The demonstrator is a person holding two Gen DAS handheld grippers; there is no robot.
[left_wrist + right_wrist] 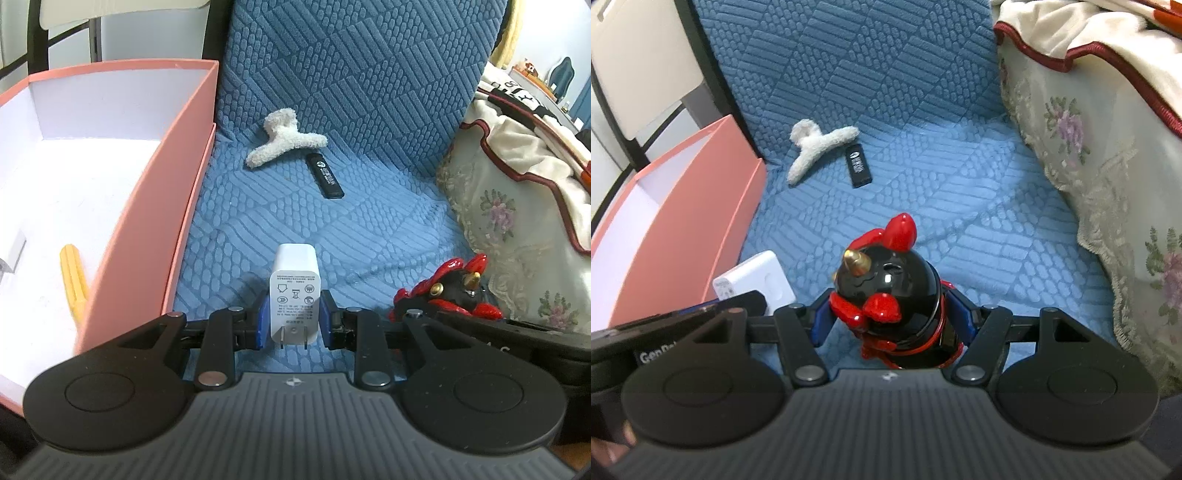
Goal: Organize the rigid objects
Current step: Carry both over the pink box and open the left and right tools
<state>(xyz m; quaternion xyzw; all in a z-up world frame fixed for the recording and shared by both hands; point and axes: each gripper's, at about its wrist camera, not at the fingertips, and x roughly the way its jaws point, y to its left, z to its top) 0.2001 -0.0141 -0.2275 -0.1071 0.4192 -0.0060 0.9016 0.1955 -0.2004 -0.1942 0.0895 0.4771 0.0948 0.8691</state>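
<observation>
My left gripper (293, 317) is shut on a white USB charger (294, 295), prongs toward the camera, above the blue sofa seat. My right gripper (892, 321) is shut on a black and red horned figurine (890, 291); it also shows in the left wrist view (448, 291). The charger shows in the right wrist view (757, 282) to the left of the figurine. A pink box (177, 158) with a white inside stands at the left and holds a yellow object (74, 280). A white fluffy hair claw (284, 138) and a black flat stick (325, 175) lie at the back of the seat.
The blue textured sofa cover (351, 229) runs up the backrest. A floral lace cushion (517, 229) and a cream blanket with red trim (1089, 44) bound the right side. A small grey item (11, 254) lies in the box at its left edge.
</observation>
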